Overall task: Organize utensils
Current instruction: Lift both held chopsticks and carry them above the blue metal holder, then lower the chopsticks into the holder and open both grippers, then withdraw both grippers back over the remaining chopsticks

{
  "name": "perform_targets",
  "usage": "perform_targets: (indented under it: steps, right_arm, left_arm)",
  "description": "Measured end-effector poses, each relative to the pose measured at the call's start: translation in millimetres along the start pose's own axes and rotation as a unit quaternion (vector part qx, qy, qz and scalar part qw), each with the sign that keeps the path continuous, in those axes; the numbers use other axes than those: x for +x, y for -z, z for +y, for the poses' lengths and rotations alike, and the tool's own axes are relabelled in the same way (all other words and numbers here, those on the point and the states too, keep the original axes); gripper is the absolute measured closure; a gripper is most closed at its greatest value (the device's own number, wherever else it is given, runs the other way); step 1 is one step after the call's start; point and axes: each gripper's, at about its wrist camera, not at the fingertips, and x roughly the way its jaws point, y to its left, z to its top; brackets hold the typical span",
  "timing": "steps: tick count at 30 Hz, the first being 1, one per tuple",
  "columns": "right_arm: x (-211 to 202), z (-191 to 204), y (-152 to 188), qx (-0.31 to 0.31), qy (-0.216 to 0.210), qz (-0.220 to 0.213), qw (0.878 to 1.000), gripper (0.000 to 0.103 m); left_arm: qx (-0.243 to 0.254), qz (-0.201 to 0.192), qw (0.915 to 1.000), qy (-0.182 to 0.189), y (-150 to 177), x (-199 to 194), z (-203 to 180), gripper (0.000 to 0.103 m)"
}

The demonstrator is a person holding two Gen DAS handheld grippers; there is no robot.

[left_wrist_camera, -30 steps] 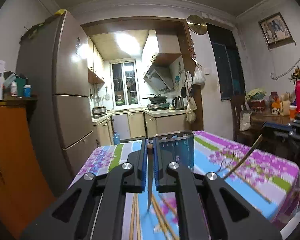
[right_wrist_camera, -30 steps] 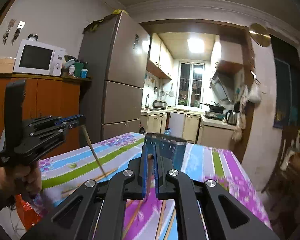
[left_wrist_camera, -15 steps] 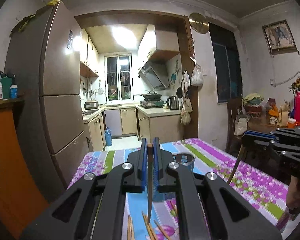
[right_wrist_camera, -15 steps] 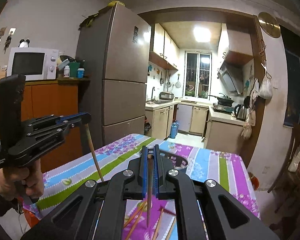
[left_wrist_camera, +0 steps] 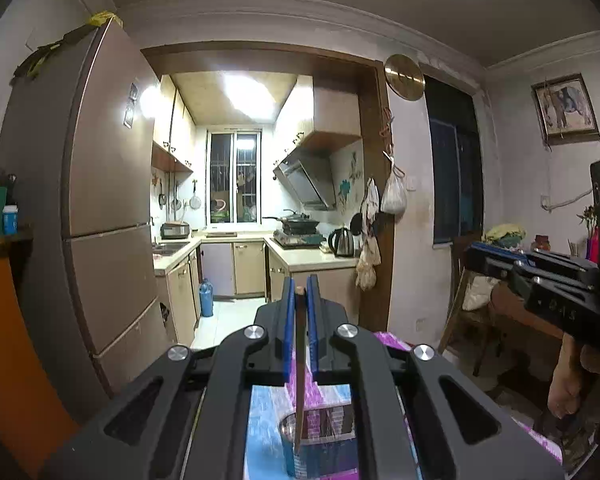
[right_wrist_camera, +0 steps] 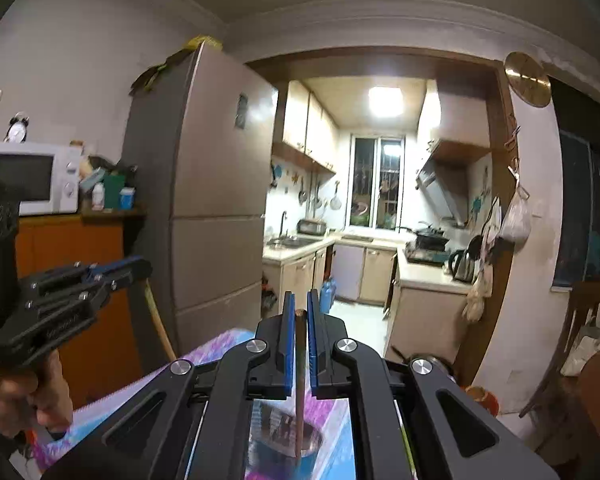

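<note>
In the left wrist view my left gripper is shut on a wooden chopstick that hangs straight down. Its tip hangs at the mouth of the metal utensil holder on the flowered tablecloth. My right gripper is likewise shut on a hanging chopstick, whose tip sits over the same holder. Each view catches the other gripper: the right one at the right edge, the left one at the left with its chopstick slanting down.
A tall fridge stands beyond the table's left side, with an orange cabinet and microwave beside it. A wooden chair and side table stand to the right. A person's hand grips the left tool's handle.
Both grippers have risen well above the table, each still carrying its chopstick. The holder has dropped low in both views, and the loose chopsticks on the cloth have gone out of sight.
</note>
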Motion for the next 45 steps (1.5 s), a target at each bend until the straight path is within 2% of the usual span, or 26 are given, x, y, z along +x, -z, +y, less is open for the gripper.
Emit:
perform_targets:
  steps: [4,9,17,28,35,36,37,39,42,45]
  right_arm:
    - [22.4,-12.0,-17.2,0.012,0.005,-0.011,1.0,0.096]
    - [54.9,-20.3,-10.7,0.024,0.004,0.002,1.0,0.096]
    - [89.6,-27.7,27.3,0.042,0.001,0.033,0.999,0.096]
    - [121.8,-26.9,77.3,0.063,-0.002,0.076,0.995,0.096]
    - [140.2,-48.4,101.2,0.108,-0.001,0.108,0.988,0.096]
    - [142.0,-52.9,104.2,0.115,0.001,0.111,0.987,0.096]
    - [142.0,-56.9,105.6,0.12,0.005,0.112,0.986,0.096]
    - [140.3,-63.7,107.0,0.126,0.013,0.11,0.986,0.095]
    - [134.7,-69.9,104.6,0.129,0.02,0.104,0.986,0.087]
    - [122.8,-79.4,99.7,0.132,0.029,0.092,0.986,0.086]
  left_arm:
    - [-0.012,0.0,0.9999,-0.001,-13.1,25.9,7.5,0.098]
    - [-0.013,0.015,0.9998,-0.002,-8.7,59.1,9.7,0.098]
    - [-0.021,0.051,0.9984,0.01,21.9,93.9,11.6,0.098]
    - [-0.029,0.09,0.9954,0.016,51.3,121.0,21.0,0.098]
    - [-0.03,0.124,0.9919,0.006,70.2,139.4,31.8,0.097]
    - [-0.029,0.125,0.9917,0.003,71.1,139.8,31.8,0.088]
    - [-0.029,0.125,0.9917,-0.002,71.3,139.3,34.2,0.071]
    - [-0.03,0.116,0.9927,-0.013,70.0,134.6,39.6,0.054]
    - [-0.038,0.111,0.9928,-0.026,66.5,130.4,48.3,0.054]
    - [-0.048,0.104,0.9926,-0.039,60.6,121.9,62.4,0.054]
